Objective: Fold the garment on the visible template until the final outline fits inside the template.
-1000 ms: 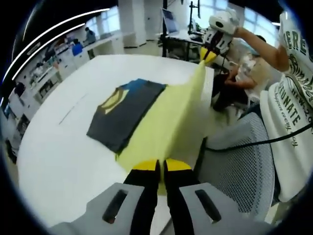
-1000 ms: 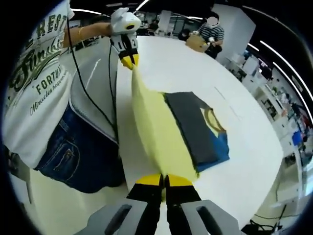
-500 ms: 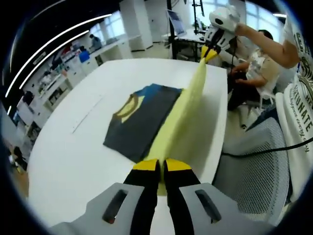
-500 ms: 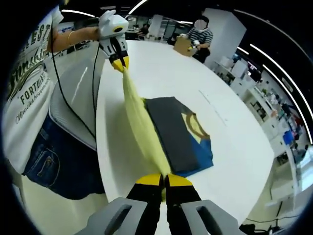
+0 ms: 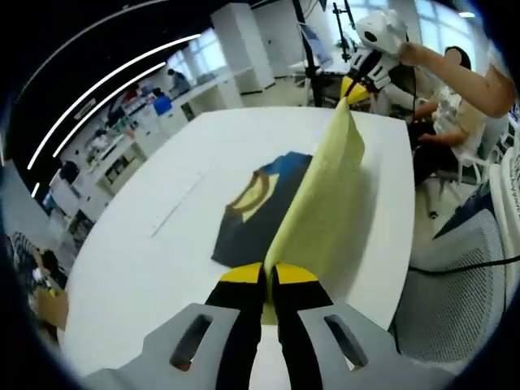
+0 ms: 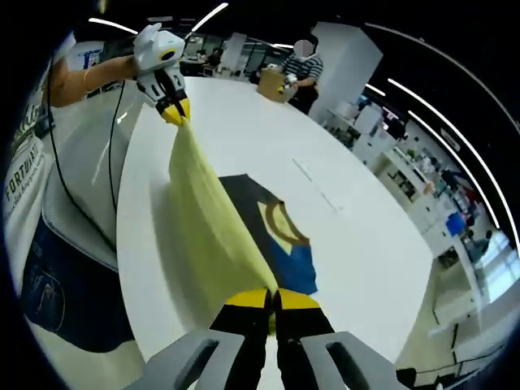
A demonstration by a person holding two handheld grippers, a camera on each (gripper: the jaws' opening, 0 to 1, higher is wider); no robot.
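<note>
- The yellow garment [image 5: 325, 203] hangs stretched above the white worktop [image 5: 146, 284], over the dark template [image 5: 252, 215]
- Both left tongs [image 5: 269, 276] and right tongs [image 6: 270, 302] are clenched on its corners
- Risk: uneven lowering would leave fabric overhanging the template
- A loosened pinch would drop one corner

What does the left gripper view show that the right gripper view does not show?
Left gripper view alone: the right gripper coming in at upper right, and a mesh chair. Right gripper view alone: the left gripper at upper left, and a person with a cardboard box at the table's far end. Shared: the white table, the dark garment, and the yellow sheet stretched between both shut grippers.
</note>
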